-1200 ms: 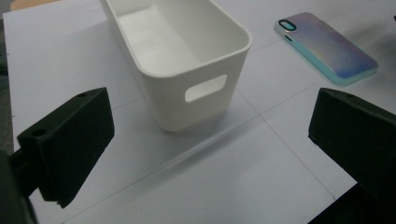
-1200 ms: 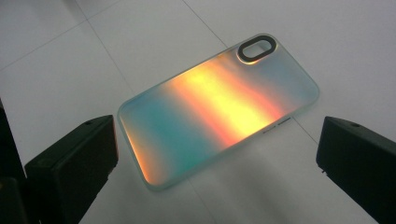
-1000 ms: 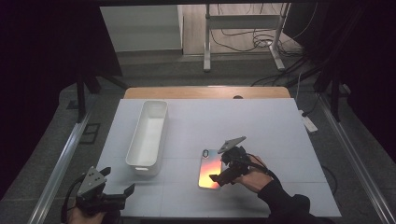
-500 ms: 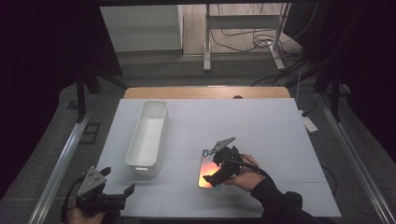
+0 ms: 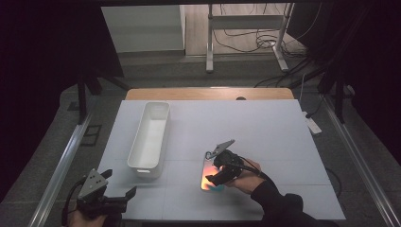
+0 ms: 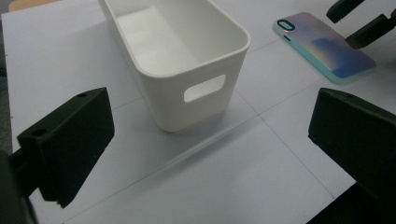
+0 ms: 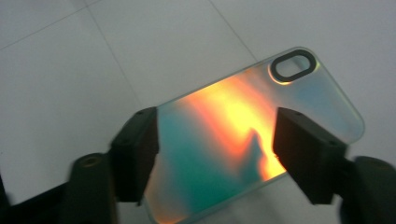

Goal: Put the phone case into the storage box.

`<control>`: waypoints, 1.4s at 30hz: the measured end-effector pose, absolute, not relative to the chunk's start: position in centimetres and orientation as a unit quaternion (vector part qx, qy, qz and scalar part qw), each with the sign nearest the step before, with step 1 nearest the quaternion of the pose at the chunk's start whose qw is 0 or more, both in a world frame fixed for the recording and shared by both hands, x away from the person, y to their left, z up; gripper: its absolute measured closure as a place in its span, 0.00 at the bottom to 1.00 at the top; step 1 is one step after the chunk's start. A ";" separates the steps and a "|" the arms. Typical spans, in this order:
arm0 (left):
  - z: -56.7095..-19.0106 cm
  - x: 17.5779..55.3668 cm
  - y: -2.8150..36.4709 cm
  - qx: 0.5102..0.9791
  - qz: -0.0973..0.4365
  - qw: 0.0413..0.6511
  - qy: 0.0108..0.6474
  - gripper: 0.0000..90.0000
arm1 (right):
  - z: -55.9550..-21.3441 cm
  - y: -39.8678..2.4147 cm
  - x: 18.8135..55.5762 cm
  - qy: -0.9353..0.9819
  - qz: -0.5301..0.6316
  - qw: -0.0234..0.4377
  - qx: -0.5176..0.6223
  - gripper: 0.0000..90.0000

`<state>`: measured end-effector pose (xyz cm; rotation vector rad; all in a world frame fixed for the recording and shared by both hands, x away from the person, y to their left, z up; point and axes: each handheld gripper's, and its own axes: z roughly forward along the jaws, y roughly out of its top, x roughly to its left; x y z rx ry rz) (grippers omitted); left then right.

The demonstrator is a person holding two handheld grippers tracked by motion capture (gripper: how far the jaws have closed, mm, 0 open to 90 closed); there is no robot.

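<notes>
On the white table (image 5: 265,132), near its front edge, an iridescent phone case (image 7: 243,140) lies flat, camera cut-out pointing away from the person. The right gripper (image 7: 215,144) is lowered over it; its jaws have just been closing and now stand on either long side of the case. Whether the pads actually press the edges is hard to judge, though in the right gripper view they appear to sit over the rim rather than clamp it. The left gripper (image 5: 116,191) is held at the table's front left corner, jaws spread wide with nothing between them, facing the white bin (image 6: 177,51), which stands left of the case.
</notes>
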<state>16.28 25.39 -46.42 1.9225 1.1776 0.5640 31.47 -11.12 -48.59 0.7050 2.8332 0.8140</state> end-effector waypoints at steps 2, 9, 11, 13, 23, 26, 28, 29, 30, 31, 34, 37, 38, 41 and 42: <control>-46.4 16.3 25.4 0.759 0.223 0.397 0.465 0.01 | -48.7 -11.0 31.4 0.935 0.265 0.051 0.229 0.54; -46.4 16.3 25.4 0.760 0.223 0.398 0.464 0.01 | -49.2 -11.1 31.5 0.941 0.257 0.038 0.217 0.85; -46.4 16.3 25.4 0.760 0.222 0.398 0.464 0.01 | -49.3 -11.3 31.6 0.941 0.260 0.034 0.215 0.96; -46.4 16.3 25.4 0.760 0.222 0.398 0.464 0.01 | -49.3 -11.4 31.7 0.939 0.265 0.029 0.216 0.99; -46.4 16.3 25.4 0.760 0.222 0.397 0.464 0.01 | -49.4 -10.6 31.6 0.939 0.271 0.021 0.209 0.99; -46.4 16.3 25.4 0.760 0.223 0.397 0.464 0.01 | -49.5 -10.1 31.5 0.940 0.275 0.019 0.203 0.99; -46.4 16.3 25.4 0.760 0.222 0.397 0.464 0.01 | -49.7 -9.7 31.5 0.940 0.276 0.017 0.200 0.99; -46.4 16.3 25.4 0.760 0.222 0.397 0.464 0.01 | -49.8 -9.5 31.5 0.941 0.276 0.017 0.197 0.99; -46.4 16.3 25.4 0.760 0.222 0.397 0.464 0.01 | -49.8 -9.3 31.4 0.940 0.276 0.015 0.197 0.99; -46.4 16.3 25.4 0.760 0.222 0.397 0.464 0.01 | -49.9 -9.2 31.4 0.941 0.277 0.015 0.196 0.99; -46.4 16.3 25.4 0.760 0.222 0.397 0.464 0.01 | -50.1 -8.7 31.4 0.942 0.276 0.014 0.191 0.99; -46.4 16.3 25.4 0.760 0.222 0.397 0.464 0.01 | -50.2 -8.4 31.3 0.942 0.277 0.013 0.189 0.99; -46.4 16.3 25.4 0.760 0.222 0.397 0.464 0.01 | -50.2 -8.3 31.3 0.942 0.278 0.012 0.189 0.99; -46.4 16.3 25.4 0.760 0.223 0.397 0.464 0.01 | -50.3 -7.9 31.2 0.942 0.279 0.011 0.184 0.99; -46.4 16.3 25.4 0.760 0.223 0.397 0.463 0.01 | -50.4 -7.8 31.1 0.943 0.279 0.012 0.181 0.99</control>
